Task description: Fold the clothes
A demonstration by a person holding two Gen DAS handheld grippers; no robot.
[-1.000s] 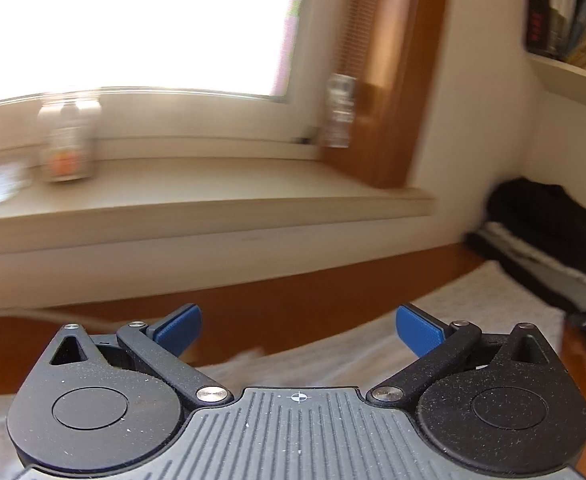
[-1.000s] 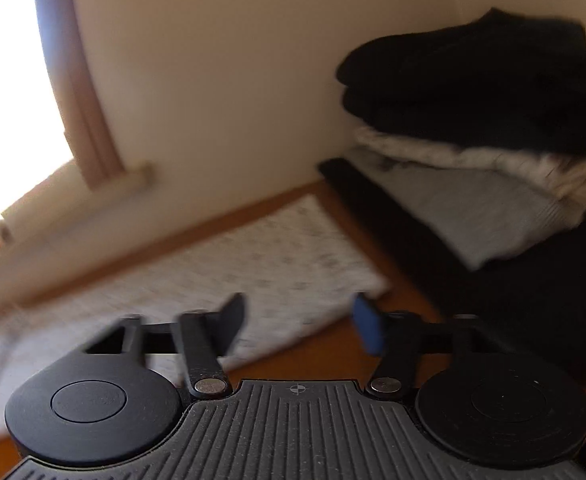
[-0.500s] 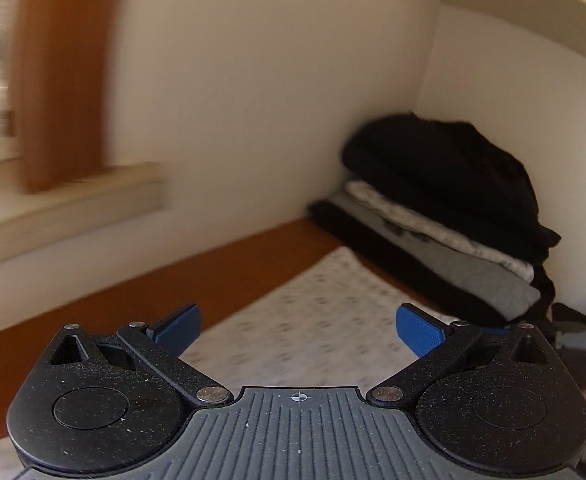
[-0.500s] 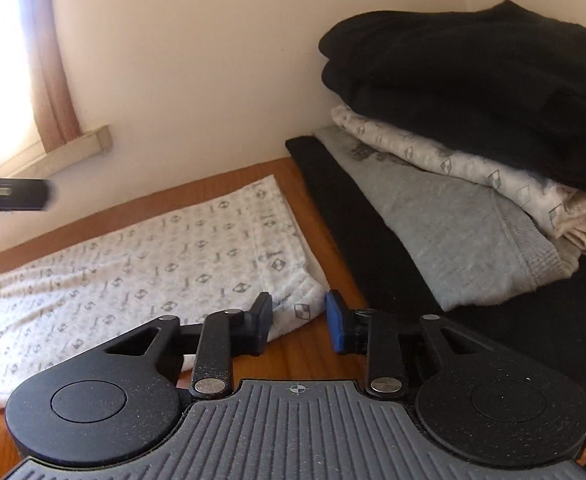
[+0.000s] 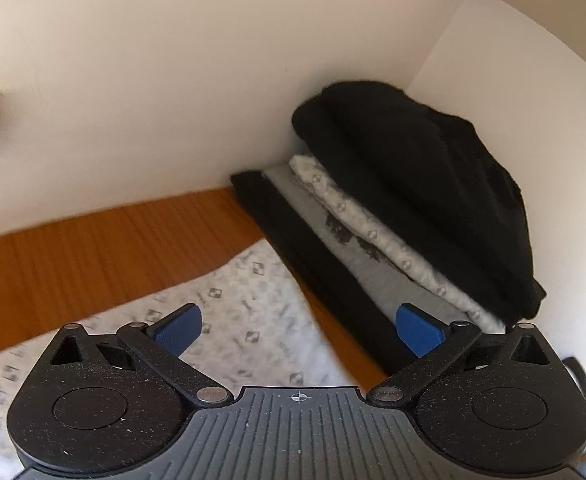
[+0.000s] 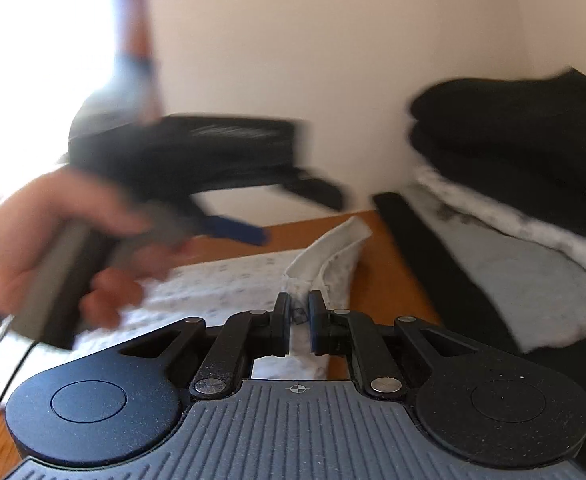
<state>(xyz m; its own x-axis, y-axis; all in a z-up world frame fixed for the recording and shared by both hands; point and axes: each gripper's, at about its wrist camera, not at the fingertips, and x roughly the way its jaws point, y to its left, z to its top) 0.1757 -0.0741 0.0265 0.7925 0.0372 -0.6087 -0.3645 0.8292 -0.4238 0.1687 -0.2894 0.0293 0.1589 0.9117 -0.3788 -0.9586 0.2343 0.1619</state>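
Soft printed white cloth garment point(image 5: 229, 320) on a smooth, grained wooden table point(image 5: 93, 256); matt black knit point(image 5: 425, 184) tops the corner pile.

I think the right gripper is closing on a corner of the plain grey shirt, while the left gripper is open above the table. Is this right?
Not quite. The right gripper is closing on a corner of the white patterned garment, as the right wrist view shows; the grey shirt lies in the stack. The left gripper is indeed open above the table.

A home room: folded clothes point(image 5: 393, 216) stacked on a wooden table point(image 5: 93, 252) beside a bright window point(image 6: 33, 60).
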